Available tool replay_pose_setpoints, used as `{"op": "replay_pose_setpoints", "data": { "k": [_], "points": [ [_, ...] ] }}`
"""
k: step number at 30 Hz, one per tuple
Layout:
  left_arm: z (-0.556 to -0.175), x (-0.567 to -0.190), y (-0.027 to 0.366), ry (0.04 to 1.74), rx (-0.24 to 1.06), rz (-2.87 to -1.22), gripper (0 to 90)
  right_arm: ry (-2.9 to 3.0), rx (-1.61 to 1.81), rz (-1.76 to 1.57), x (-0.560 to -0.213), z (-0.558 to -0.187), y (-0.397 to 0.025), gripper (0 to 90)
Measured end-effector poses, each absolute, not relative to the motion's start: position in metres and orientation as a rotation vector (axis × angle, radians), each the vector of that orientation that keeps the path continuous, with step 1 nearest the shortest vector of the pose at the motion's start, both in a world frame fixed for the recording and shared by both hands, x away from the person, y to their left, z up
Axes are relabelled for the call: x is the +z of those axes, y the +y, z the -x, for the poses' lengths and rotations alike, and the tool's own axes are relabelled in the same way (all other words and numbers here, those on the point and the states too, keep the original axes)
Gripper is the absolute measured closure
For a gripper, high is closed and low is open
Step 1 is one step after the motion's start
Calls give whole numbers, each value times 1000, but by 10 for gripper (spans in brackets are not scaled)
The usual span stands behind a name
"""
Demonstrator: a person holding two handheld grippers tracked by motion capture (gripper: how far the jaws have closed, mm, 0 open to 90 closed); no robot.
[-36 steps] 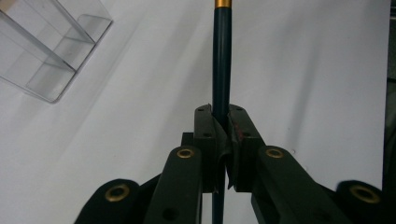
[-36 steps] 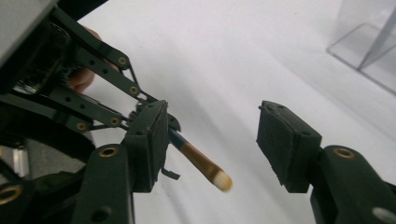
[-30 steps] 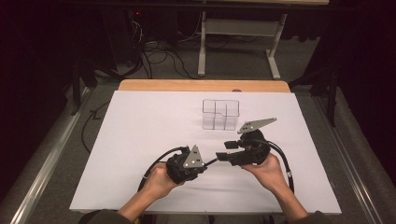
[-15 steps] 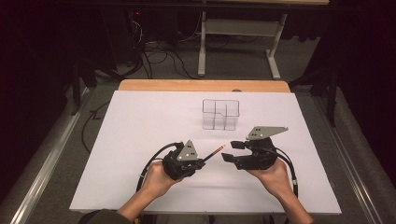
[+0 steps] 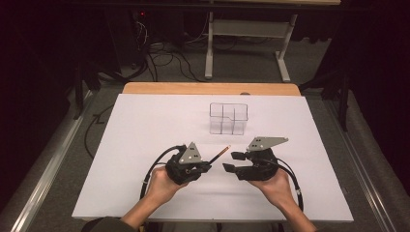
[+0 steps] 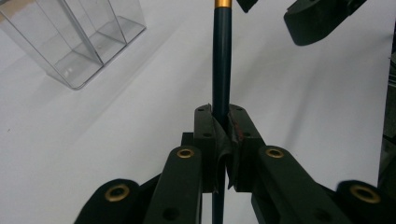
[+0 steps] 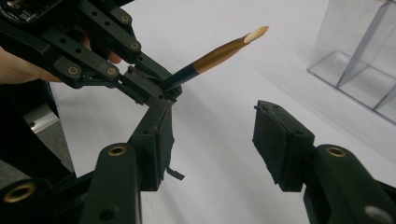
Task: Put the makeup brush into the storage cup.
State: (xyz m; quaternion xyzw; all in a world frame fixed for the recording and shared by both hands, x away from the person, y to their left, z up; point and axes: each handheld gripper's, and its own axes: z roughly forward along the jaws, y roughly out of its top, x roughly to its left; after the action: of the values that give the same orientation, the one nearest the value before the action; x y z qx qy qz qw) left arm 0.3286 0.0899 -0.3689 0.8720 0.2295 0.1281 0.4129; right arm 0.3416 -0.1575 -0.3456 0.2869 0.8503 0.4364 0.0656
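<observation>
1. Pencil (image 6: 222,60): dark blue shaft with a gold band and a pale tip, clamped between the jaws of the left gripper (image 5: 205,166); most of the shaft sticks out ahead of those jaws, tip raised off the table and slanted toward the clear box.
2. Left gripper: closed on the pencil, pinching it across the shaft near the jaw tips; seen from the right gripper view, pencil (image 7: 212,56) angled up and away from the clamp.
3. Right gripper (image 5: 233,161): jaws spread wide, holding nothing, just beside the pencil tip and facing the left gripper; free end of the pencil not yet between its jaws.
4. Clear box (image 5: 228,118): upright, split into compartments, beyond both grippers and well apart from them, on the white table (image 5: 145,125).
5. Likely risk, handover: narrow pinch on a round shaft, so a sideways knock from the right jaws may swivel or slide the pencil in the clamp.
6. Likely risk, release: letting go with the left before the right has closed may drop the pencil onto the table, where it can roll.
7. Likely risk, placing: thin box walls, probably light; a slanted pencil catching a divider or rim may tip or push the box.
</observation>
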Motion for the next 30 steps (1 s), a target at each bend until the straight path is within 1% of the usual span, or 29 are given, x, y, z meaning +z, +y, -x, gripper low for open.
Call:
{"op": "replay_pose_setpoints", "data": {
  "k": [13, 22, 30],
  "points": [
    [-329, -368, 91, 591, 312, -2170, 837, 2546, 1420, -900, -349, -349, -143, 616],
    [-329, -367, 92, 600, 312, -2146, 837, 2497, 1495, -914, -347, -352, -137, 718],
    [-329, -367, 93, 599, 329, -2137, 837, 2498, 1546, -917, -347, -354, -135, 763]
  ]
}}
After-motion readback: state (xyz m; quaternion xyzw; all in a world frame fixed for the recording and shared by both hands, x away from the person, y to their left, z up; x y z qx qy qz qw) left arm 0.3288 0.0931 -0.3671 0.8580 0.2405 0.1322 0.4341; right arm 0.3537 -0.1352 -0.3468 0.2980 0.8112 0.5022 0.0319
